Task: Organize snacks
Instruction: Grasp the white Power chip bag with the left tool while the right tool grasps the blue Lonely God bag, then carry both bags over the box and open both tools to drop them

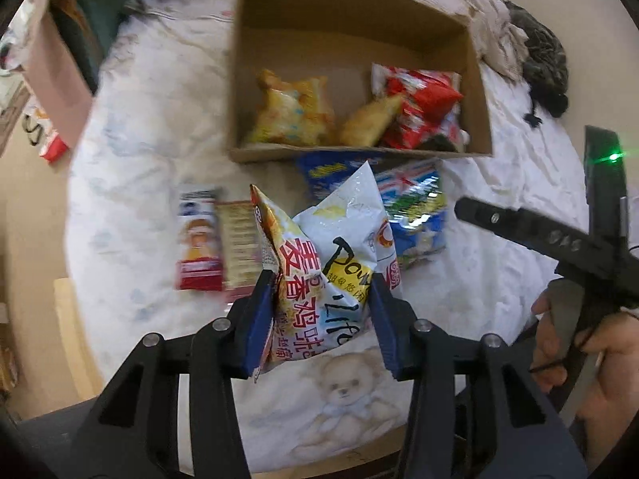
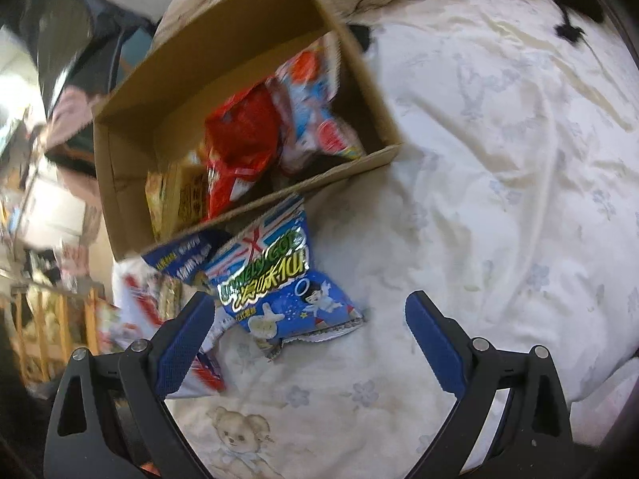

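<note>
My left gripper (image 1: pixel 321 279) is shut on a crumpled white snack bag (image 1: pixel 335 247) with red characters, both blue pads pressing its sides; the bag is held above the bedcover. Behind it lie a light blue snack bag (image 1: pixel 415 215) and a dark blue one (image 1: pixel 323 171), against the front of an open cardboard box (image 1: pixel 359 153). Yellow bags (image 1: pixel 291 111) and red bags (image 1: pixel 423 107) lie in the box. My right gripper (image 2: pixel 309 299) is open over the bedcover; the light blue bag (image 2: pixel 279 291) lies just ahead of its left finger, untouched, below the box (image 2: pixel 131 183).
A red and white carton (image 1: pixel 199 243) lies on the bed left of the held bag. A hand (image 1: pixel 599 359) with the other gripper's handle is at the right. Dark cloth (image 1: pixel 547 60) and rumpled bedding lie behind the box. Bare bedcover (image 2: pixel 499 179) stretches right of the box.
</note>
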Demonstrator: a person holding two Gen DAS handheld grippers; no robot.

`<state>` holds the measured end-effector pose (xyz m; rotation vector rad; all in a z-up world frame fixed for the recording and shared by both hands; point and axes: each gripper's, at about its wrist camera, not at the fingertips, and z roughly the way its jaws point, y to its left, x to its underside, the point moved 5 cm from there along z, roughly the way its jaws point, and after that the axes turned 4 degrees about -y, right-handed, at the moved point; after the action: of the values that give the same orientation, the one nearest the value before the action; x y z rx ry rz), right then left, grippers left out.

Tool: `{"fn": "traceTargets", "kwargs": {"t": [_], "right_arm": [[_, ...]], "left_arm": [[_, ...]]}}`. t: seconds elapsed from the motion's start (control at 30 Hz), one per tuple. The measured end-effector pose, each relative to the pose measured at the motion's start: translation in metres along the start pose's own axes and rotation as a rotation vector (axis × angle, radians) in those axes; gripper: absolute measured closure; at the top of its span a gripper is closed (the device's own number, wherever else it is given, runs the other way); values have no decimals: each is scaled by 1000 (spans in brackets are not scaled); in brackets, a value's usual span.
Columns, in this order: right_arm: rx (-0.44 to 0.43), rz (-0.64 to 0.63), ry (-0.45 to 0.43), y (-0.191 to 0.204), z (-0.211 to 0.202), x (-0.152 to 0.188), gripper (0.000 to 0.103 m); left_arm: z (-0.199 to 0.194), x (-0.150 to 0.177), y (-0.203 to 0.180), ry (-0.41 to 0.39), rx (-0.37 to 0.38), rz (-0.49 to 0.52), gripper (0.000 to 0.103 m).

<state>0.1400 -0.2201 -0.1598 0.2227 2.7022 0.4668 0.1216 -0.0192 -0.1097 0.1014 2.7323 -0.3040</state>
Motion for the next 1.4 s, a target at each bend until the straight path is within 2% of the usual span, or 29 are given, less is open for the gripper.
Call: {"fn": "traceTargets", "kwargs": {"t": [0.2,0.3,0.47,0.53,0.6,0.63,0.77,1.07,1.27,1.4], "right_arm": [[78,-214,118,30,39,17,5],[101,-261,153,36,53,24,5],[167,-284,120,37,62,18,5],[168,-282,116,36,66,14,4],[149,-281,132,36,70,16,11],[145,-285,141,36,71,18,22],[145,-308,126,33,62,23,33],[102,-267,93,20,23,32,34],[7,-271,64,26,-7,19,34],[-124,-281,-77,46,-51,-1,34]], "left_arm": [[5,2,38,18,-42,-115,61],[15,5,46,30,-78,-141,61],[23,9,45,31,-99,-134,61],[24,8,42,20,-105,-123,61],[23,7,40,11,-115,-114,61],[23,7,39,6,-120,-111,61],[22,7,40,-5,-131,-109,61],[20,8,42,-29,-163,-101,61],[0,2,41,-99,-168,-106,61],[-31,-11,38,-176,-142,-119,61]]}}
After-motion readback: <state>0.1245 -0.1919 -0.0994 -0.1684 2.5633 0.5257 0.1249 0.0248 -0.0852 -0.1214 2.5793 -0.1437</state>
